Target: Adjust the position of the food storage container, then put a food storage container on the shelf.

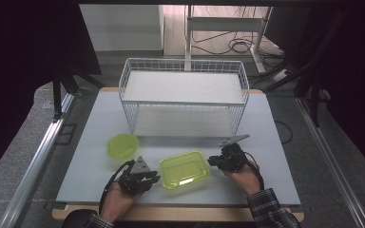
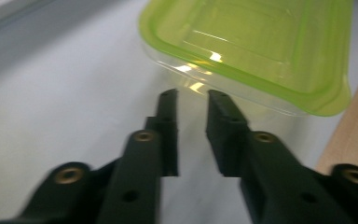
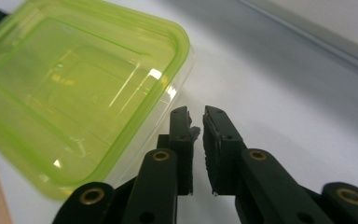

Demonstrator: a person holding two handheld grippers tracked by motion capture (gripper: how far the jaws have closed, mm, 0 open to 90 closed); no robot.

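Flanking green-lidded container (image 1: 184, 169), round bowl (image 1: 122, 146) overhead, jaws parted

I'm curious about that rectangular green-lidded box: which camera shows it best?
The high view: the rectangular box shows whole, on the table between both grippers. The right gripper view shows most of its lid close up; the left gripper view shows one corner and clear wall.
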